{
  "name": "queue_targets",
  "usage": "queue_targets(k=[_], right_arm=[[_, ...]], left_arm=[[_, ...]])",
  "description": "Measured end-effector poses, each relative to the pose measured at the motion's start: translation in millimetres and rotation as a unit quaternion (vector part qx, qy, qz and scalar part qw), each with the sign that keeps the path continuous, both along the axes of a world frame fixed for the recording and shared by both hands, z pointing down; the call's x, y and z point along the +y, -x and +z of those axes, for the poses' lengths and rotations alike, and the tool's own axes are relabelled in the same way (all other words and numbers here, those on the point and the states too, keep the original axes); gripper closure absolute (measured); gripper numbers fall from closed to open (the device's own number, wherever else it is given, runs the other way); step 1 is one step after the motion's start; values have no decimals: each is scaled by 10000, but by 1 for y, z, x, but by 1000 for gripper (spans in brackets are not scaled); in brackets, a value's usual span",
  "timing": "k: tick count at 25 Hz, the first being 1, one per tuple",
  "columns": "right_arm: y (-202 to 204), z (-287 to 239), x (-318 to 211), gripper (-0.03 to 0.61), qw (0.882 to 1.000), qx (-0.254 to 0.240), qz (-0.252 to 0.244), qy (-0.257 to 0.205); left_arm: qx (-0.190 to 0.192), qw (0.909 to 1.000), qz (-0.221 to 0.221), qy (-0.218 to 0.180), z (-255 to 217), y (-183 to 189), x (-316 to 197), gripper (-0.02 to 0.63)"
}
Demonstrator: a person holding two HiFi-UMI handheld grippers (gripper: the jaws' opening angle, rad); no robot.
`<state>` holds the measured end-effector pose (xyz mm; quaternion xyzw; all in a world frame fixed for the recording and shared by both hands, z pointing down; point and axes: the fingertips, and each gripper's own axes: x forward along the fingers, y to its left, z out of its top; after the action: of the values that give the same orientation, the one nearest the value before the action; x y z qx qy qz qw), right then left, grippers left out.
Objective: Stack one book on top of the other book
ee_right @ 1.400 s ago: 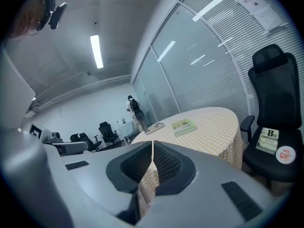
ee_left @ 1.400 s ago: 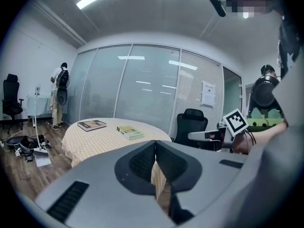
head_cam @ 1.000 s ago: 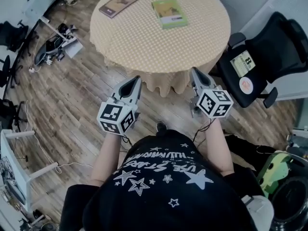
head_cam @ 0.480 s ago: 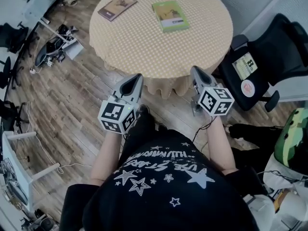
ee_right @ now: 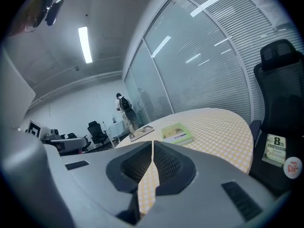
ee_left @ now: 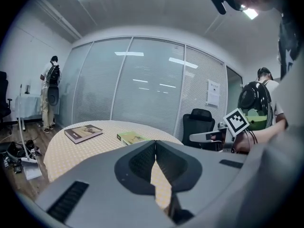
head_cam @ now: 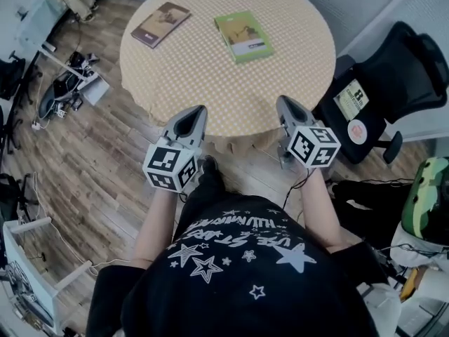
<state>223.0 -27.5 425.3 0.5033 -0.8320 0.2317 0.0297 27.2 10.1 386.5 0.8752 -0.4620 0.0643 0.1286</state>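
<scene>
Two books lie flat and apart on a round table (head_cam: pixel 295 76) with a yellow checked cloth. The brown book (head_cam: pixel 161 24) (ee_left: pixel 83 133) (ee_right: pixel 141 133) is at the far left, the green book (head_cam: pixel 243 36) (ee_left: pixel 131 137) (ee_right: pixel 177 133) near the far middle. My left gripper (head_cam: pixel 195 113) (ee_left: pixel 155 143) is shut and empty, at the table's near edge. My right gripper (head_cam: pixel 286 104) (ee_right: pixel 152 143) is also shut and empty, just over the near edge to the right. Both point toward the books, well short of them.
A black office chair (head_cam: pixel 393 83) with stickers stands right of the table. Cables and gear (head_cam: pixel 70 83) lie on the wood floor at the left. A person (ee_left: pixel 49 94) stands far off by a glass wall.
The table and books have come closer and lower in the head view; both grippers now reach the table's near edge. Their jaws stay shut.
</scene>
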Motion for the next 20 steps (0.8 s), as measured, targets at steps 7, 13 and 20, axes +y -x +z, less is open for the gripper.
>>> queue_targets(k=[7,13,20], right_arm=[[16,-6,-46,549,9996,18,266,17],[32,-9,-72,549,9989,9,463,34],[38,-7,-89,549,9966,25,816,83]], left_arm=[[85,9997,239,24,1,17,-54,604],[114,9990,430,51,2,36,-85,604],[182,9968,773,123,11,44,-119,604]])
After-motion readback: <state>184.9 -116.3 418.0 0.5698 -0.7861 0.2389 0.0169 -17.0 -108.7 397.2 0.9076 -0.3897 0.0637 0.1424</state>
